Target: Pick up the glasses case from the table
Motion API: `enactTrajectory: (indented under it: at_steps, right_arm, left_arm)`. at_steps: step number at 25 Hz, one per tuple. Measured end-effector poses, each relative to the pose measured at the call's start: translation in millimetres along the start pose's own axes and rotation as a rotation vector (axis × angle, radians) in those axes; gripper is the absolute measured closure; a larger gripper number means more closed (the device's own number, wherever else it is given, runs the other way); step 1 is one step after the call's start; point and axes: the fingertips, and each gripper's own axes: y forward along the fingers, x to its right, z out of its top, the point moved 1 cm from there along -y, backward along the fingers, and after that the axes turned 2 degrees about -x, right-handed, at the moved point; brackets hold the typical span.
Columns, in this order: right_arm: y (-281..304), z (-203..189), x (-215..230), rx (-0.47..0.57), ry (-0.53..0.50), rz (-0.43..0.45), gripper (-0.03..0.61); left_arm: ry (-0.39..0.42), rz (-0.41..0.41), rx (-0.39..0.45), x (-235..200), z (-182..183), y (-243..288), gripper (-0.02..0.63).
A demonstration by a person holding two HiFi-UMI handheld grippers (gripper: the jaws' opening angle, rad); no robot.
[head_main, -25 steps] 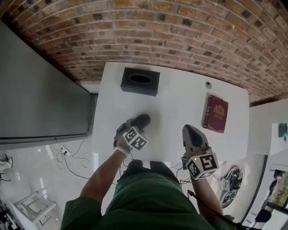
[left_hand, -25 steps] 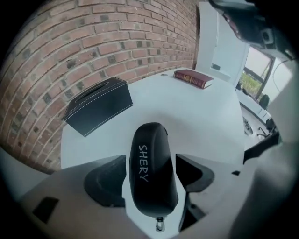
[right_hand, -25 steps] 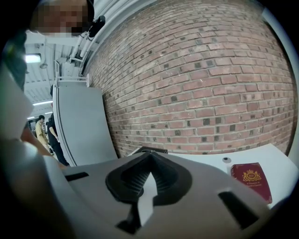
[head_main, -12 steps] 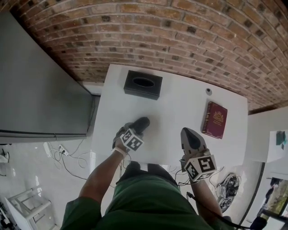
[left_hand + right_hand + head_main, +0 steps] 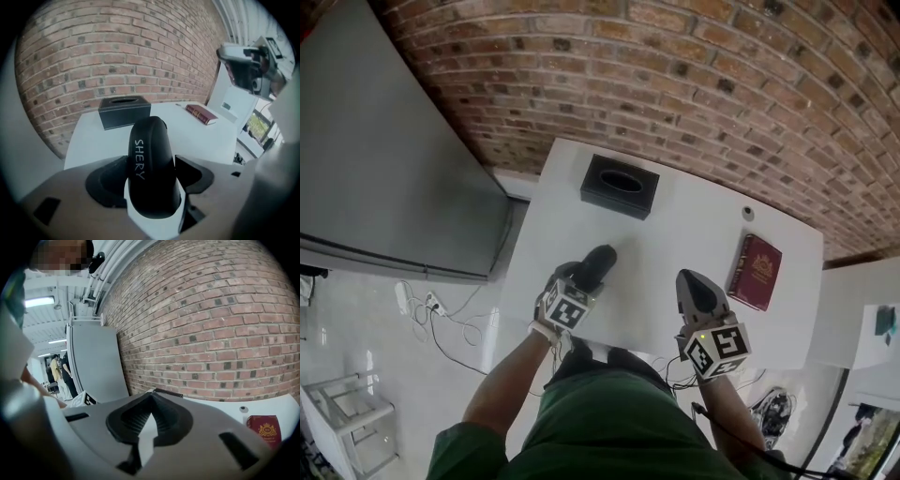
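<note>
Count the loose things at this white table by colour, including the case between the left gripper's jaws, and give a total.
Black: 2 (glasses case, tissue box)
Dark red: 1 (book)
Grey: 1 (small round thing)
Total: 4

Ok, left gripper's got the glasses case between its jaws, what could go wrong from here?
1. The left gripper clamps the glossy, rounded glasses case near one end, with most of its length jutting past the jaws; it may tilt or slide out and drop onto the table.
2. The black tissue box sits straight ahead of the case's tip; pushing forward could knock it.
</note>
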Motion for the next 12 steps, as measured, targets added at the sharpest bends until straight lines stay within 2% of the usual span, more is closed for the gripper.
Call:
enactTrajectory:
  at_steps: [8, 12]
  right_arm:
    - [8, 11, 2, -0.008, 0.007, 0.01, 0.58]
    - [9, 26, 1, 0.018, -0.003, 0.019, 0.58]
  left_arm:
    - [-0.101, 0.085, 0.26, -14, 48, -82, 0.305]
    - [-0.143, 0.095, 0.356, -18, 70, -123, 0.305]
